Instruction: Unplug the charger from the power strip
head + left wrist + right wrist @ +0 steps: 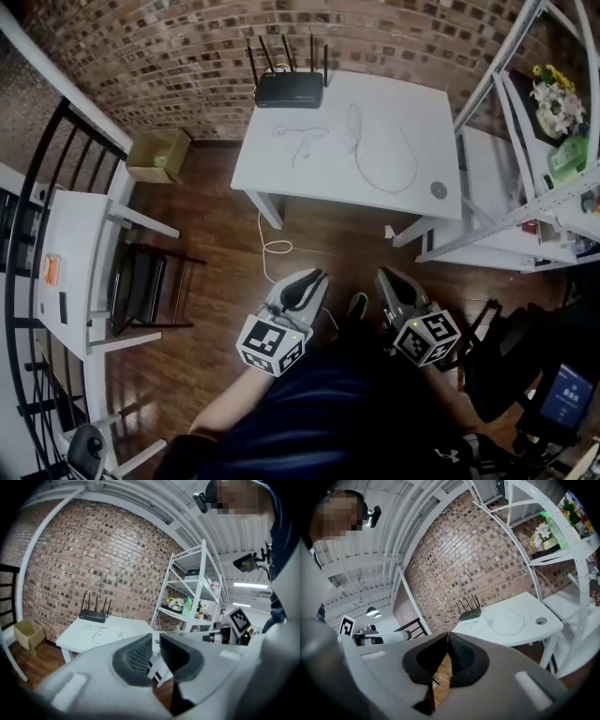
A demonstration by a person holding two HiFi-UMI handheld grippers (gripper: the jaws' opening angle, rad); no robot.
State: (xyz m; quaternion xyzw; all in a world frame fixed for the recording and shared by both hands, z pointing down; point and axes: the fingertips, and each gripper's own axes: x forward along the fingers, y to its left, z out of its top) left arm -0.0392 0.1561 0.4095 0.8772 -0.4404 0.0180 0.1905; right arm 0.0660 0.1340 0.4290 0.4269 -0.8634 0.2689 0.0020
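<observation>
A white table [281,164] stands ahead against the brick wall. On it are a black router [290,89], a tangle of white cable with a small white block [302,137], and a long white cable loop [386,159]. From here I cannot tell the charger from the power strip. Another white cable [273,247] hangs from the table and coils on the wood floor. My left gripper [314,276] and right gripper [382,275] are held low in front of the person, well short of the table. Both are shut and hold nothing, as the left gripper [155,637] and right gripper [447,636] show in their own views.
A white shelf rack [525,122] with flowers and bottles stands right of the table. A cardboard box [159,155] sits on the floor at the left. A black chair [141,286] and a second white table [66,262] are at the left, a dark office chair [511,361] at the lower right.
</observation>
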